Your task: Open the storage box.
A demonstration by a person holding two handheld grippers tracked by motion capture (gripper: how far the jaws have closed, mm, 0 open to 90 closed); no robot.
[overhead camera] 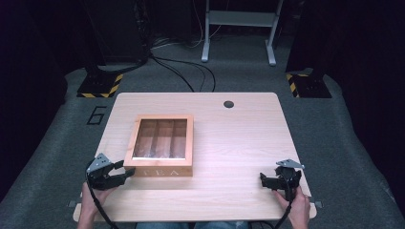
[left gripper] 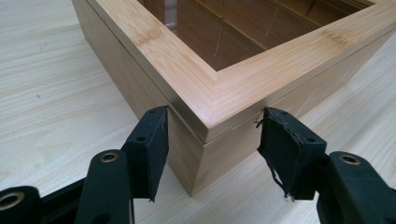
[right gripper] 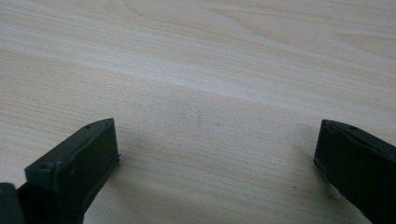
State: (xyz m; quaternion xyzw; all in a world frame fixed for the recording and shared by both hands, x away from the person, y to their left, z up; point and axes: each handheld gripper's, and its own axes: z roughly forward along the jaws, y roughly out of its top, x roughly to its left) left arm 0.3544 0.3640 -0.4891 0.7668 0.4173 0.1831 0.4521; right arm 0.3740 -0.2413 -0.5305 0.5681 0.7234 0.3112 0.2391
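a wooden box (overhead camera: 161, 146) is sitting on the counter (overhead camera: 239, 143), left of the middle and close to the near edge. its lid is lying shut, a pale wood frame around a clear pane, and 3 long compartments are showing through the pane in the high view. the front wall facing the person is reading "tea" (overhead camera: 161, 172) in faint capitals. beyond the counter, on the grey floor at the left, a dark "6" (overhead camera: 97, 115) is marked, and a yellow and black striped patch (overhead camera: 100, 86) is lying past it. a small round dark hole (overhead camera: 229, 104) is sitting near the far edge of the counter.

the left tool (overhead camera: 123, 172) is lying low at the near left corner of the box, a hand (overhead camera: 90, 199) gripping it from below. in the left gripper view (left gripper: 212, 133) its jaws are standing on either side of that corner, just under the lid's edge. the left pad (left gripper: 154, 144) is sitting against or right beside the side wall, and the right pad (left gripper: 285, 144), frayed at its edge, is sitting just beside the front wall; whether either is pressing i cannot tell. nothing is being lifted, and the box is resting flat.

the right tool (overhead camera: 267, 180) is resting well apart from the box, near the counter's near right corner, with the other hand (overhead camera: 298, 207) behind it. in the right gripper view (right gripper: 217, 149) its jaws are standing wide, released, with bare wood grain between them.
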